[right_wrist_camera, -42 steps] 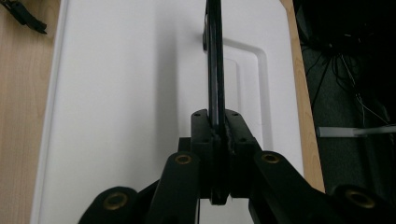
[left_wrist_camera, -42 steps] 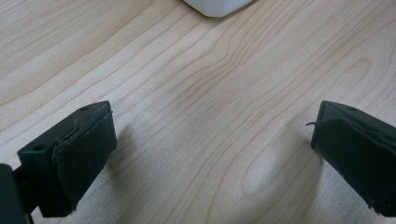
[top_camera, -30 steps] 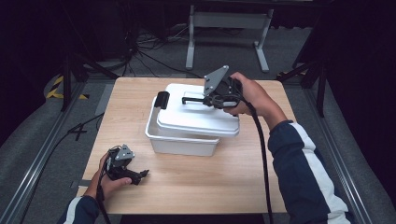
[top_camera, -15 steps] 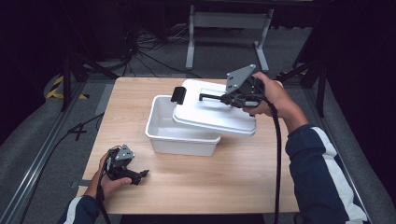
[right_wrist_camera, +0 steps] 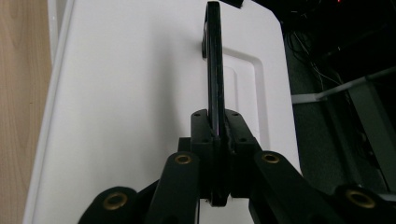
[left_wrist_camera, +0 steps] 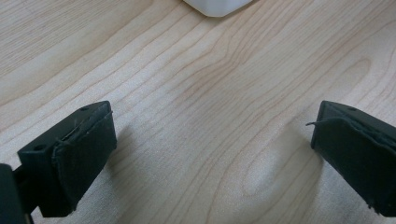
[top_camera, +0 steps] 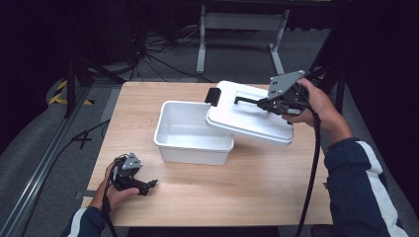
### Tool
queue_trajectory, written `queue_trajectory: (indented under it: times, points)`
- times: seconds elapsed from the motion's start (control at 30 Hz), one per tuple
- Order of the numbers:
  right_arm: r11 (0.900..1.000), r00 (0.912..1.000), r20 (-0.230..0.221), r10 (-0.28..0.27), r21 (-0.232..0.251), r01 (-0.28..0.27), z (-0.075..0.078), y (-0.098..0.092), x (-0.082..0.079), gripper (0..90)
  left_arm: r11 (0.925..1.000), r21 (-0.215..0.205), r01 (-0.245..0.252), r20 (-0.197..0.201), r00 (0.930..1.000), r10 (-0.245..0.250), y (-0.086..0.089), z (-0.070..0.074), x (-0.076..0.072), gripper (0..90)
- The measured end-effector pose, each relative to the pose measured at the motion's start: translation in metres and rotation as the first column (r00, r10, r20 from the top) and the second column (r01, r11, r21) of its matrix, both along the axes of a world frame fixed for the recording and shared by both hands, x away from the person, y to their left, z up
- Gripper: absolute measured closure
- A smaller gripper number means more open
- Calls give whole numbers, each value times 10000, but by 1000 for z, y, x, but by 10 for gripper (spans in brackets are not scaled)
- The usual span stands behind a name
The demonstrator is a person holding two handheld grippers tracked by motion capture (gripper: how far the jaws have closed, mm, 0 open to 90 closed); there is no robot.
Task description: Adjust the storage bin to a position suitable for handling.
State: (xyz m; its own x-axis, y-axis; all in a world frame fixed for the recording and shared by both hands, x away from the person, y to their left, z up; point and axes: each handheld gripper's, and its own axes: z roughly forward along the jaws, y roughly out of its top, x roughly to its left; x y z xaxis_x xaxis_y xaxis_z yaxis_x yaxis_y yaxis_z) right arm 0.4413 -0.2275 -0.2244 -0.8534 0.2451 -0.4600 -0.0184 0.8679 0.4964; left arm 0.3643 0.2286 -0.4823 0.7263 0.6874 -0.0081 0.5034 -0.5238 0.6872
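the left tongs (top_camera: 150, 185) rest low on the near left corner of the wooden table (top_camera: 257, 197), held in the person's left hand (top_camera: 116, 190). in the left gripper view their two black jaws stand wide apart with nothing but bare wood grain between them, and a white corner of the tub just peeks in at the top edge.

near the middle of the table sits the white plastic tub (top_camera: 190, 131), open on its left side and apparently empty inside. it looks light and stiff, with thin smooth walls that could slide on the wood if pushed; its rolled rim seems the best place to take hold.

over the tub's right side hangs the white lid (top_camera: 247, 116), tilted, its near left edge above the tub's rim and the rest out past it toward the right. whether it touches the rim i cannot tell. a black latch (top_camera: 213, 95) sits at its far left end.

the right tongs (top_camera: 259, 102) are closed on the lid's thin black handle (right_wrist_camera: 213, 60), which the right gripper view shows pinched edge-on between the jaws. the lid seems light and rigid, but held by a narrow, smooth bar it may well swing or twist, so a firm squeeze at mid-handle looks wise.
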Motion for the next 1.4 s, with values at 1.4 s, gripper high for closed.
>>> queue_trajectory:
  times: [1.4]
  points:
    - [9790,9774,-746,-1979,348,2009,-70,-105,-1,850,10000,29,17,14,10000,-17,0,0,0,5]
